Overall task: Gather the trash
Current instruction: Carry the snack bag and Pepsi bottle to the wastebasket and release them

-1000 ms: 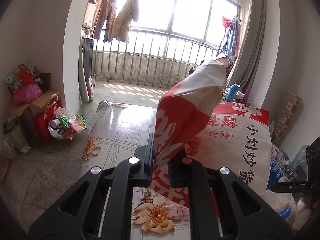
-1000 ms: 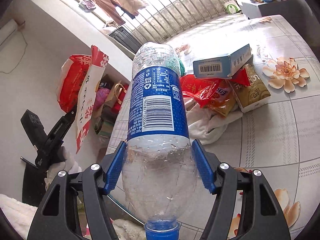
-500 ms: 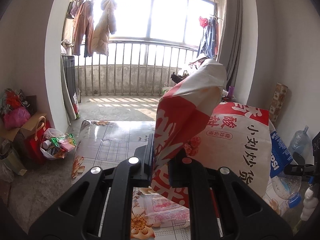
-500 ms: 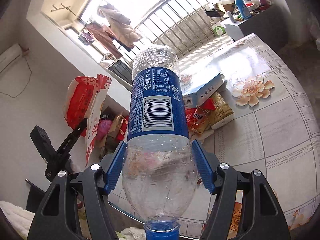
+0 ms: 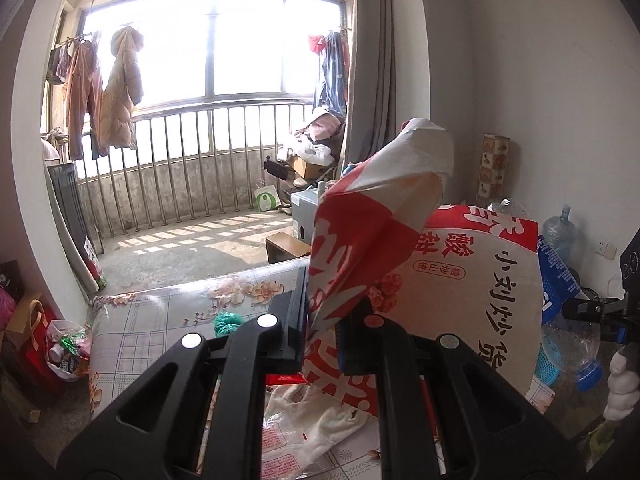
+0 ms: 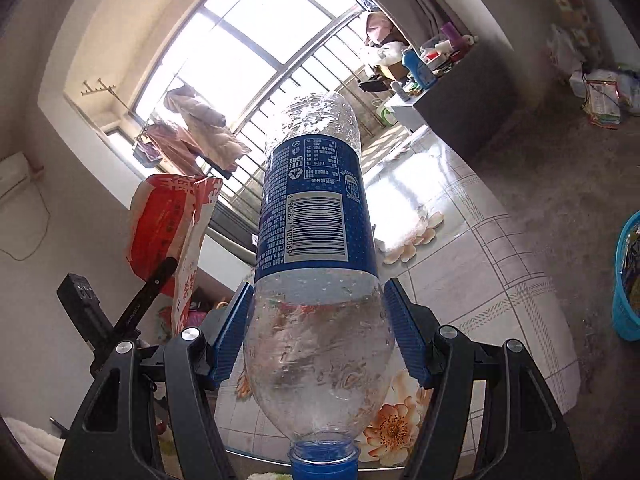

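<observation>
Red-and-white bag [image 5: 400, 272] hangs pinched by its rim in the left gripper's [image 5: 322, 332] closed jaws, seemingly to receive the bottle [image 6: 316, 280] clamped cap-down in the right gripper [image 6: 318, 332] above the surface [image 6: 480, 280].

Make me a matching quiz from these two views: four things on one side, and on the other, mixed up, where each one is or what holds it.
Things:
1. plastic bottle
2. red and white bag
3. blue basket
4. white cloth

Places:
A. lying on the table
B. pinched in the left gripper
C. standing on the floor
D. clamped in the right gripper, cap toward the camera

Pairs: 1-D, 2-B, 3-C, 4-A
</observation>
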`<state>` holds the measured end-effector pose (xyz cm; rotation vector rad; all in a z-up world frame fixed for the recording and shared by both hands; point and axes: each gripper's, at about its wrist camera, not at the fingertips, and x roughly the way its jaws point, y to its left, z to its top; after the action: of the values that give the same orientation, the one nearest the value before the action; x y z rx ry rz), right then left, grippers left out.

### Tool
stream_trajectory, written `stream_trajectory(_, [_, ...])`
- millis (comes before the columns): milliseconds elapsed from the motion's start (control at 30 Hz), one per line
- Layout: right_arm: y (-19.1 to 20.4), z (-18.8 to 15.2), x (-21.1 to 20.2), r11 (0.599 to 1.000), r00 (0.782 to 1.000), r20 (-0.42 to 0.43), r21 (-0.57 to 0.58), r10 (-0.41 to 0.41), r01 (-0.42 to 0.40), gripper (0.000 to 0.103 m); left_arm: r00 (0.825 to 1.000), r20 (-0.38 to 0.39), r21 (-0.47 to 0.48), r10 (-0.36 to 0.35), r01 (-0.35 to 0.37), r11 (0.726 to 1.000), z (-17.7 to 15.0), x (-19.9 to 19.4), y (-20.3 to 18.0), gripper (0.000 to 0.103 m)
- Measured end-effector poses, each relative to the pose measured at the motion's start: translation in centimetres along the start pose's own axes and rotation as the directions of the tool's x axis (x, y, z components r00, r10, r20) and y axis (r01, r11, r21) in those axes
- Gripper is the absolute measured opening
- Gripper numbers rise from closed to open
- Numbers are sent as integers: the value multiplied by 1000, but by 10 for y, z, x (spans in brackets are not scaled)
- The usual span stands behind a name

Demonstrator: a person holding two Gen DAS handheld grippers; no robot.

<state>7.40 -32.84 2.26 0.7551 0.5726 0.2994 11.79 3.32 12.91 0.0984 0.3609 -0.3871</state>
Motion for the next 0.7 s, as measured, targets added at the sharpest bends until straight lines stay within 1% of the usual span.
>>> stream_trajectory(100, [-14, 3, -20, 1000, 999, 47, 25, -17, 16, 65, 999, 5, 50, -44, 44, 998, 10, 13, -32, 10])
stream_trajectory(233, [-35, 8, -45, 997, 993, 111, 69, -46, 39, 65, 994, -3, 110, -105, 105, 988, 20, 35, -79, 10])
stream_trajectory(300, [-47, 10, -59, 994, 987, 143, 94, -76, 63, 65, 991, -10, 145, -136, 136, 980, 24, 46, -103, 10])
stream_trajectory(367, [-58, 11, -74, 987, 975, 180, 117, -134, 114, 65, 986, -19, 192, -167, 167, 967, 28, 59, -133, 10])
stream_trajectory(433, [-70, 12, -89, 977, 959, 213, 145, -188, 159, 65, 980, -27, 248, -195, 196, 949, 30, 71, -167, 10])
stream_trajectory(533, [-93, 12, -115, 963, 938, 262, 206, -225, 174, 65, 969, -57, 324, -241, 246, 914, 31, 96, -219, 10])
stream_trajectory(633, [-115, 11, -139, 938, 905, 302, 267, -300, 222, 65, 957, -105, 403, -272, 291, 868, 27, 127, -273, 10])
stream_trajectory(700, [-133, 9, -152, 916, 883, 316, 314, -347, 248, 65, 945, -154, 441, -289, 327, 836, 20, 151, -310, 10])
